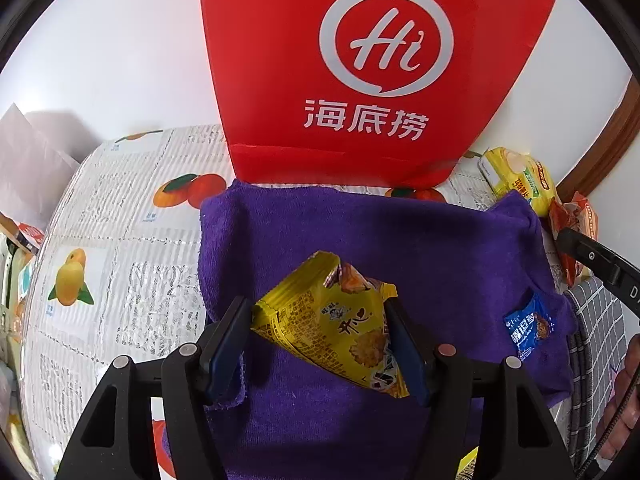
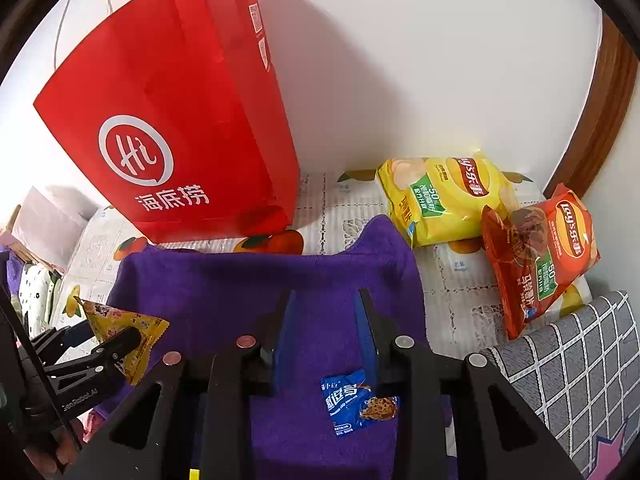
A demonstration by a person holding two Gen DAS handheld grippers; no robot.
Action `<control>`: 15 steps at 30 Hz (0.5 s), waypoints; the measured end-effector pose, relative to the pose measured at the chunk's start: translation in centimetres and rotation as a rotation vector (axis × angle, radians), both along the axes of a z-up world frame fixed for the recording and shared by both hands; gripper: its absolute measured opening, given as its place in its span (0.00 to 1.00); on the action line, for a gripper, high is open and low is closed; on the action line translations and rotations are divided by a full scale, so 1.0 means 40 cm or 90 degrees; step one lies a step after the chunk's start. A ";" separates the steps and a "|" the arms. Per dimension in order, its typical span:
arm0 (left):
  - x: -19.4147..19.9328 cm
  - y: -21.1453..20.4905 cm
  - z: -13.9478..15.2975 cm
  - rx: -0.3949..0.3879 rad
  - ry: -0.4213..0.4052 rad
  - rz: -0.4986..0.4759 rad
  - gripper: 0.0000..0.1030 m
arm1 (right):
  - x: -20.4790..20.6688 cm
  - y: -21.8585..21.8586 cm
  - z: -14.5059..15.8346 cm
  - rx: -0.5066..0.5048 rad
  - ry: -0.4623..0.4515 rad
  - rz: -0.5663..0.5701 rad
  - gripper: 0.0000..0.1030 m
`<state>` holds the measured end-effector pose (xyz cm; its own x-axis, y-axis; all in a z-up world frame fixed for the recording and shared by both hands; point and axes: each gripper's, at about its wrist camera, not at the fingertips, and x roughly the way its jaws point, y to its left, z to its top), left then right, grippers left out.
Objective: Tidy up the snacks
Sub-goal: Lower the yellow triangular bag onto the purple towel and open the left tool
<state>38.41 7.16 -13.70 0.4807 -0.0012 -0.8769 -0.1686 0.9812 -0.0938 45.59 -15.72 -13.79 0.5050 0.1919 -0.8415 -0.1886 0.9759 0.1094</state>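
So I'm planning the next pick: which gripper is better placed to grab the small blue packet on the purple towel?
Right. The right gripper is empty and hovers just over the blue packet on the towel, while the left gripper is already holding a yellow packet.

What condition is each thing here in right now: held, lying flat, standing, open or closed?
Left gripper: jaws shut on yellow snack packet.
Yellow snack packet: held above purple towel.
Right gripper: jaws closed, empty.
Blue packet: lying on purple towel.
Red bag: standing.
Chip bags: lying sealed.
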 end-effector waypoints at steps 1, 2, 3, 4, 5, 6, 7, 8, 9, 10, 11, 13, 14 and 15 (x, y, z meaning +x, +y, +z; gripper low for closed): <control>0.001 0.000 -0.001 -0.002 0.001 0.000 0.64 | 0.000 0.001 -0.001 0.000 0.000 0.000 0.32; 0.001 0.000 -0.002 -0.003 0.003 -0.001 0.64 | 0.000 0.002 -0.001 -0.001 0.000 0.001 0.33; 0.001 0.000 -0.003 -0.002 0.005 -0.001 0.64 | 0.000 0.004 -0.002 -0.003 0.001 0.001 0.34; 0.001 -0.001 -0.004 -0.002 0.006 -0.001 0.64 | 0.000 0.004 -0.003 -0.004 0.002 0.001 0.35; 0.002 -0.002 -0.004 -0.001 0.008 -0.003 0.64 | 0.000 0.005 -0.004 -0.005 0.003 0.001 0.35; 0.002 -0.004 -0.004 -0.001 0.008 -0.004 0.64 | 0.000 0.006 -0.005 -0.005 0.004 0.001 0.35; 0.001 -0.006 -0.003 0.000 0.008 -0.005 0.64 | 0.001 0.007 -0.006 -0.005 0.005 0.002 0.35; 0.001 -0.006 -0.001 -0.001 0.007 -0.006 0.64 | 0.000 0.008 -0.007 -0.005 0.006 0.002 0.35; 0.001 -0.007 0.000 -0.001 0.008 -0.007 0.64 | 0.000 0.008 -0.007 -0.005 0.007 0.002 0.36; -0.001 -0.009 0.003 -0.002 0.006 -0.009 0.64 | 0.000 0.009 -0.007 -0.005 0.007 0.002 0.36; 0.000 -0.010 0.004 -0.004 0.005 -0.011 0.64 | 0.000 0.009 -0.007 -0.005 0.007 0.003 0.37; 0.000 -0.014 0.007 -0.015 0.003 -0.018 0.66 | 0.001 0.011 -0.009 -0.006 0.007 0.004 0.38; 0.001 -0.016 0.008 -0.017 0.005 -0.020 0.67 | 0.000 0.013 -0.010 -0.007 0.008 0.004 0.38; 0.002 -0.019 0.008 -0.019 0.007 -0.021 0.67 | 0.000 0.014 -0.011 -0.008 0.009 0.005 0.38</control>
<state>38.49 6.39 -13.39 0.4701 -0.0430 -0.8816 -0.1376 0.9830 -0.1213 45.60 -15.15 -14.24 0.4918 0.1846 -0.8509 -0.1949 0.9758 0.0990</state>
